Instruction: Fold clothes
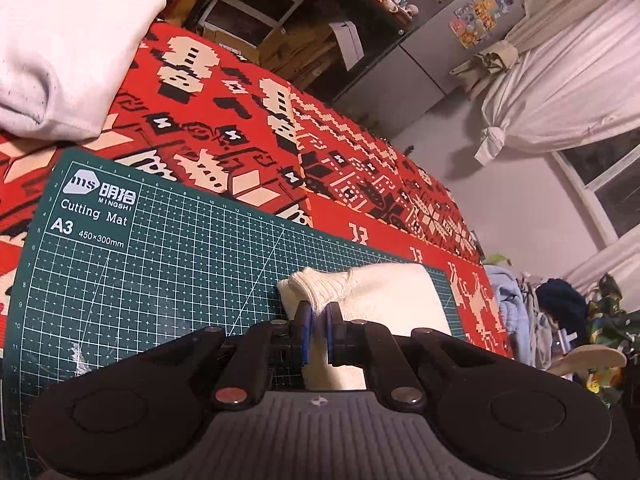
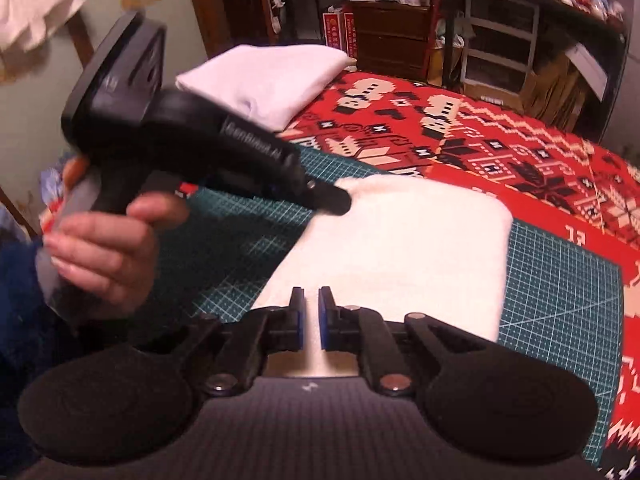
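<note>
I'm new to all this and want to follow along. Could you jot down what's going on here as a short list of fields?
surface: green cutting mat on a red patterned cloth
item being folded: small cream knitted garment, lying on the mat
left gripper: shut on a bunched edge of the cream knitted garment
right gripper: fingers nearly together above the garment's near edge; whether they pinch it cannot be told
holder: a hand grips the left tool's handle
also present: folded white garment beyond the mat
</note>
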Motion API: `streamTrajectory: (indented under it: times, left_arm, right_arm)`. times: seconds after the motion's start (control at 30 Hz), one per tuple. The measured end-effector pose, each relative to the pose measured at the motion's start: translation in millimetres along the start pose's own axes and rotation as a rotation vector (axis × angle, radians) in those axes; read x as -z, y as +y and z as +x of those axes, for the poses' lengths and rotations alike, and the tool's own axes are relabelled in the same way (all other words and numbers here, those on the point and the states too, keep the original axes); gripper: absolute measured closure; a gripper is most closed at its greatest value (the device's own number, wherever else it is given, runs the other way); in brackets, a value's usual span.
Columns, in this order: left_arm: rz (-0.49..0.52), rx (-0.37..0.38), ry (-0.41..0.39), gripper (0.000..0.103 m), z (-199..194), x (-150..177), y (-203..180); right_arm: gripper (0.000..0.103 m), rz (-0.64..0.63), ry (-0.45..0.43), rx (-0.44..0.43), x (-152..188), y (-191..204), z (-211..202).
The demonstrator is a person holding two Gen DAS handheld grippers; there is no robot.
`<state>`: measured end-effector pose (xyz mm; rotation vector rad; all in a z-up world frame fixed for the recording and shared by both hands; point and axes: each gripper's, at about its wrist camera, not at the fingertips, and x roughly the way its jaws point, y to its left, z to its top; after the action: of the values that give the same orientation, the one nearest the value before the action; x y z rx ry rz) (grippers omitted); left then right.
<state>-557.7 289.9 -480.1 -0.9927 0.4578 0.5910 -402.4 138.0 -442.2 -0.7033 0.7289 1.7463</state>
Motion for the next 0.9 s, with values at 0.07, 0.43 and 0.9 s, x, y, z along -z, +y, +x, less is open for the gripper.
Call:
streamTrajectory:
  times: [0.07,0.43,0.9]
  left_arm:
    - [-0.006,0.01,0.0,0.095,-1,0,2]
    - [-0.023,0.007,-0.023,0.093,-24,4,3]
    - [0.121,0.003,0.009,0.093,-55,33,-66]
  right_arm:
    - [0.095,-0.006,0.011,-0.014,0,5,0]
    - [0.095,0.013,0.001,0.063,-3,-4,-15]
    - [0.094,0.109,-0.067,0.114,20,-27,-44]
